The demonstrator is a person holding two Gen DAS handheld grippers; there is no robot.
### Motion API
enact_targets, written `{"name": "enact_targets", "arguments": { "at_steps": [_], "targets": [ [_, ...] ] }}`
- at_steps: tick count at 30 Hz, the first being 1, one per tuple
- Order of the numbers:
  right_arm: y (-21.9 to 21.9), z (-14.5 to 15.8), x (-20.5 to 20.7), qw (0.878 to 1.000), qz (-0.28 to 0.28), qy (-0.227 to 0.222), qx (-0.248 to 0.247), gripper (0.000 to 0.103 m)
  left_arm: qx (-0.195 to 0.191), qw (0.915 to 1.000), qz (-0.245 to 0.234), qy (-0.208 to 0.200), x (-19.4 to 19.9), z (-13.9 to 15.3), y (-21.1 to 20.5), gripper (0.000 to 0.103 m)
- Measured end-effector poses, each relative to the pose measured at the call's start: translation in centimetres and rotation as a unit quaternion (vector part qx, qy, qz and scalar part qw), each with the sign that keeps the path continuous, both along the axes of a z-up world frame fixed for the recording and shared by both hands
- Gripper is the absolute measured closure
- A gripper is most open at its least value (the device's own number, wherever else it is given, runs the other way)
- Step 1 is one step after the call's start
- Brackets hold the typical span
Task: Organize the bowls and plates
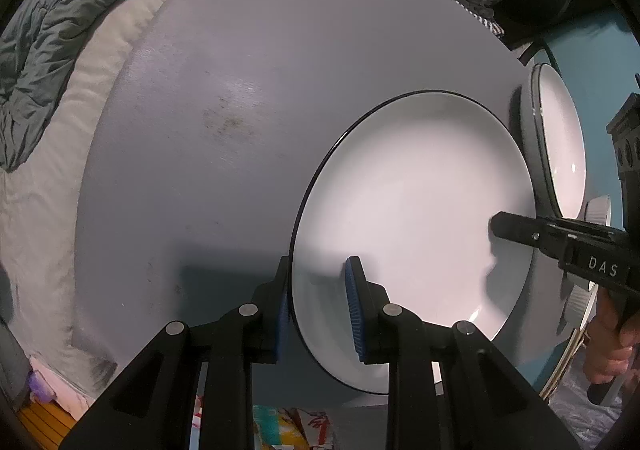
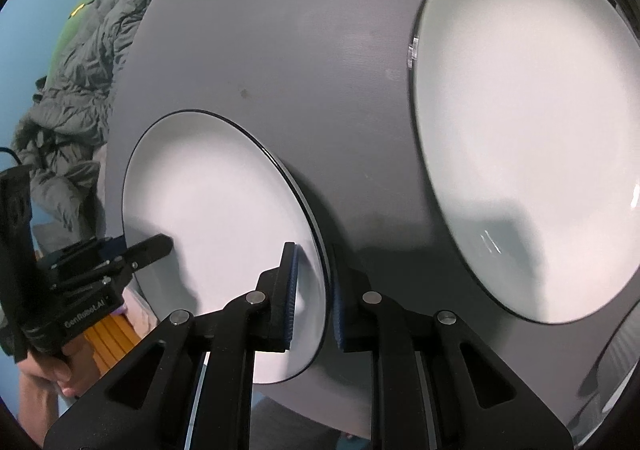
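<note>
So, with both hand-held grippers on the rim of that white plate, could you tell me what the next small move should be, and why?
Probably carry the white round black-rimmed plate toward the larger white plate, to stack them. The left hand-held gripper and right hand-held gripper pinch opposite rims, and the grey table between the plates looks bare.
</note>
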State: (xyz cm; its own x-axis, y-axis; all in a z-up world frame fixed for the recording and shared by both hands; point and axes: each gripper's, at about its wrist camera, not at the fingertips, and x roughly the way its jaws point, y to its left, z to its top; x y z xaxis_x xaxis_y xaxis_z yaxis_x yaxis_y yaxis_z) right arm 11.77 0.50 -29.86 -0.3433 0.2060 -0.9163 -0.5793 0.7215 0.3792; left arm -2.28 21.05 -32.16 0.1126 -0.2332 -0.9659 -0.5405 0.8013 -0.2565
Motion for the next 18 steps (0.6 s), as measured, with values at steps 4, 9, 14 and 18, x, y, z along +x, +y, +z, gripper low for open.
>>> {"name": "enact_targets", "arguments": {
  "at_steps": [4,9,14,18],
  "targets": [
    [-0.8,0.8,0.1,1.000,0.000,-0.002,0.002,0.088,0.000,1.0000,0.000,-0.005,0.2,0.7,-0.6,0.078],
    [-1.5,2.0,0.1,1.000,-0.008,-0.006,0.006,0.088,0.008,0.9998,-0.013,-0.014,0.7,2.3,-2.2,0.078],
    [-2.7,3.3,0.9,1.000,-0.021,-0.006,0.015,0.088,0.011,0.9993,-0.023,-0.026,1.6,4.0,-2.9,0.078],
    [-3.8,4.1,2.1,0.999,-0.037,-0.008,0.020,0.088,0.016,0.9985,-0.039,-0.035,3.0,5.3,-3.9,0.078]
  ]
}}
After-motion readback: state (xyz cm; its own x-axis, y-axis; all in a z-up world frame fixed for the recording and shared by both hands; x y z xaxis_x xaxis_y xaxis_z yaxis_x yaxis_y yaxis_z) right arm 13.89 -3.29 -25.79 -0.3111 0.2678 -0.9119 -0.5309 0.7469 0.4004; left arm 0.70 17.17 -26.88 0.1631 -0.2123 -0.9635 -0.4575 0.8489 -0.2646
